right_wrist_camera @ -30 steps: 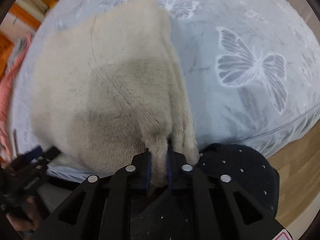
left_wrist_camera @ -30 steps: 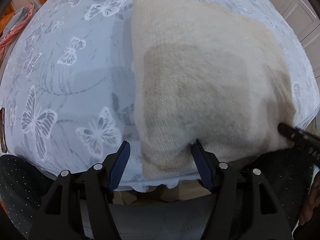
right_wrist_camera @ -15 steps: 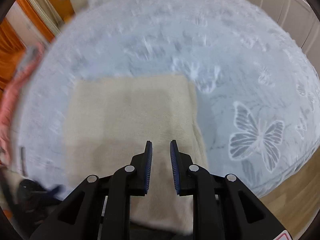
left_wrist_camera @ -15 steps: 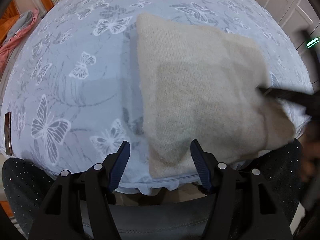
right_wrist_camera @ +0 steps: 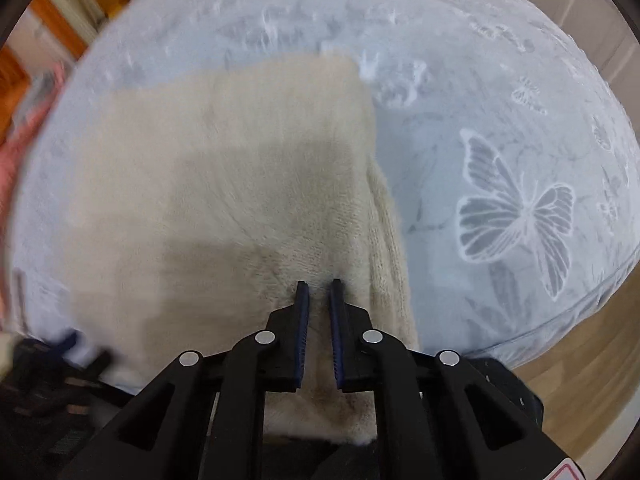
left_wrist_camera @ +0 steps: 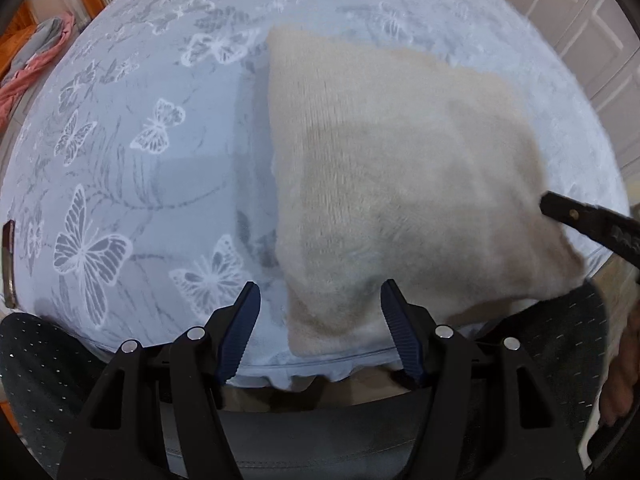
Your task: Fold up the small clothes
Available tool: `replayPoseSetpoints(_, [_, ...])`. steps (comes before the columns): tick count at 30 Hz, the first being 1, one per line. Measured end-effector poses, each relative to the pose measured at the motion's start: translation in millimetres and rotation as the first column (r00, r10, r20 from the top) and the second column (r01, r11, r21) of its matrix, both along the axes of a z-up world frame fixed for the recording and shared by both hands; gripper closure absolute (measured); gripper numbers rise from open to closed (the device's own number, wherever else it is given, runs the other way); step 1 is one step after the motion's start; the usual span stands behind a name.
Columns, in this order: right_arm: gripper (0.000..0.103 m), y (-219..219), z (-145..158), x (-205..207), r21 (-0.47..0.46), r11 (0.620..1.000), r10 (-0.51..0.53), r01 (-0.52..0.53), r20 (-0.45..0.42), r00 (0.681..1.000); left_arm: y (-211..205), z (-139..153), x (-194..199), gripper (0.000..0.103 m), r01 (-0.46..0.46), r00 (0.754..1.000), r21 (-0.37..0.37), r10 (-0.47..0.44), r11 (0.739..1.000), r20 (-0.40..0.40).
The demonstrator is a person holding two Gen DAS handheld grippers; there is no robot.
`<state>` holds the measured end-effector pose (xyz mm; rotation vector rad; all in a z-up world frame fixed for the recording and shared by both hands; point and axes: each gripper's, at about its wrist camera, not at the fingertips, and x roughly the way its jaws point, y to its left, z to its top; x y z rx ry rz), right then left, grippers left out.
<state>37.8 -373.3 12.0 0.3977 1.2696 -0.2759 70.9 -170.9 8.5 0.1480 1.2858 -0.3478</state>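
A cream knitted garment [left_wrist_camera: 400, 184] lies folded on a pale blue bedspread with white butterflies [left_wrist_camera: 120, 168]; its near edge hangs over the bed's front edge. My left gripper [left_wrist_camera: 320, 300] is open, its blue pads either side of the garment's near left corner, holding nothing. My right gripper [right_wrist_camera: 319, 292] has its jaws nearly closed around a ridge of the garment [right_wrist_camera: 224, 184] at its near right edge. The right gripper's black finger [left_wrist_camera: 580, 220] shows in the left wrist view against the garment's right side.
The bedspread [right_wrist_camera: 500, 120] stretches far beyond the garment. Pink and grey clothes [left_wrist_camera: 36, 60] lie at the far left. White cupboard doors [left_wrist_camera: 580, 20] stand at the back right. Wooden floor [right_wrist_camera: 580, 360] shows below the bed's right edge. A dark dotted cushion [left_wrist_camera: 36, 368] sits below the bed's front.
The right gripper let go of the garment's edge, lifted away, then came back down and now closes on the near right edge. The left gripper stayed open and hardly moved.
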Motion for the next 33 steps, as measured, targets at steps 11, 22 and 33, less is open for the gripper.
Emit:
replayPoseSetpoints(11, [0.097,9.2,-11.0,-23.7,0.016,0.999,0.041,-0.04,-0.059,0.997,-13.2,-39.5,34.0,0.02,-0.032,0.998,0.039,0.034,0.999,-0.05])
replayPoseSetpoints(22, [0.05,-39.4,9.3,-2.9,0.064,0.995,-0.074,0.07,0.051,0.996,17.9,-9.3,24.4,0.022,-0.067,0.995,-0.114,0.057,0.991,-0.087])
replayPoseSetpoints(33, [0.092,8.9,86.9,24.5,0.149,0.982,0.071,-0.114,0.266,0.961,57.3,8.1,7.6,0.022,-0.117,0.991,-0.13,0.107,0.985,-0.086])
